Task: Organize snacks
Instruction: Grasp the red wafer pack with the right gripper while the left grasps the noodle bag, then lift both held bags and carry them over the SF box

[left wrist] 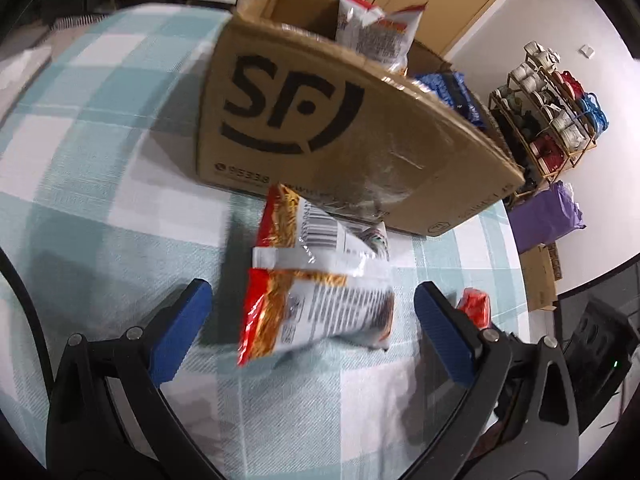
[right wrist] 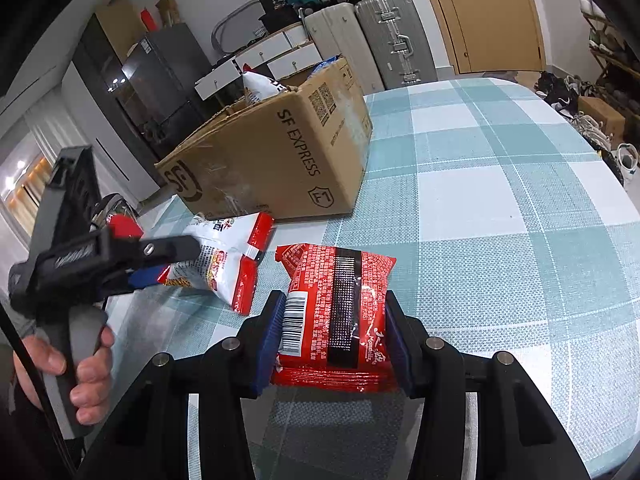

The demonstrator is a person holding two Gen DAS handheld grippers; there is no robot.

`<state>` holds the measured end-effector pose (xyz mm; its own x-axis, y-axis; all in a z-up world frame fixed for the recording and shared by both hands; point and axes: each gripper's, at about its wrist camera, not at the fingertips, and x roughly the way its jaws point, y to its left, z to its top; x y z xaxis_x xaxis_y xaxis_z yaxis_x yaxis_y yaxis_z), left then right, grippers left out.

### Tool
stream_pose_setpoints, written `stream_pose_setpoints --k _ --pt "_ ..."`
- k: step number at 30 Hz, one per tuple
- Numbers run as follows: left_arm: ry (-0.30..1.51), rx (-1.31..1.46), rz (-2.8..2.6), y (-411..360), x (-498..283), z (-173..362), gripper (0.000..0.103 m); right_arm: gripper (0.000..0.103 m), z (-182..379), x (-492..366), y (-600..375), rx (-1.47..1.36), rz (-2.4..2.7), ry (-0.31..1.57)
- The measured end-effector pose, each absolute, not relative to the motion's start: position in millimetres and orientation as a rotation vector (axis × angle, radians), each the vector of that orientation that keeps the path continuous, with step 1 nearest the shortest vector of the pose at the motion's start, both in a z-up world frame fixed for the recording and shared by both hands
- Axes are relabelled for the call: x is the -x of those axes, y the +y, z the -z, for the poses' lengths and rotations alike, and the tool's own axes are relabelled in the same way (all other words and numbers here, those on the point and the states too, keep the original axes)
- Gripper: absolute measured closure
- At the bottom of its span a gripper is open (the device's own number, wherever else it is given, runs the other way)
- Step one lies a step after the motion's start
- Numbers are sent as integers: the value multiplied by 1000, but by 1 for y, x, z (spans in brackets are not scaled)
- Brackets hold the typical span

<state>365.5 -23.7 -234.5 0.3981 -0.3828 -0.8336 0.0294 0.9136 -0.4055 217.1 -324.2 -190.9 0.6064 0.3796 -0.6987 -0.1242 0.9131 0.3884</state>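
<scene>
I am holding a gripper in each hand over a table covered with a blue and white checked cloth. My right gripper has its blue pads pressed against both sides of a red snack packet, pinching it just above the cloth. A barcode label and a black strip show on the packet's upper face.

My left gripper has its jaws spread wide. A white and red snack bag lies on the cloth between them, and the pads do not touch it. In the right wrist view this bag sits just beside the red packet, and my left hand grips the handle at the left edge.

Just behind the bag stands an open cardboard box with black printed letters on its sides. Another white and red snack bag sticks up out of the box, with something blue beside it.
</scene>
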Motion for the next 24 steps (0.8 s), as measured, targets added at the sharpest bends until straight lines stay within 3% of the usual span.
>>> stream_pose_setpoints --k 6,7,10,13,24 --pt "1116 353 253 -27 -376 238 9 55 194 -219 -330 -354 -295 879" --pt "1111 359 264 -28 -377 238 16 55 194 -218 -331 -357 -293 879" --pt "1108 329 274 -34 -378 238 24 55 195 -218 -331 -361 -296 882" --pt "1095 305 288 -42 -373 239 44 55 195 -218 -331 -364 -296 883" --pt "1053 210 272 -61 -365 222 53 55 196 -220 -331 -368 -291 889"
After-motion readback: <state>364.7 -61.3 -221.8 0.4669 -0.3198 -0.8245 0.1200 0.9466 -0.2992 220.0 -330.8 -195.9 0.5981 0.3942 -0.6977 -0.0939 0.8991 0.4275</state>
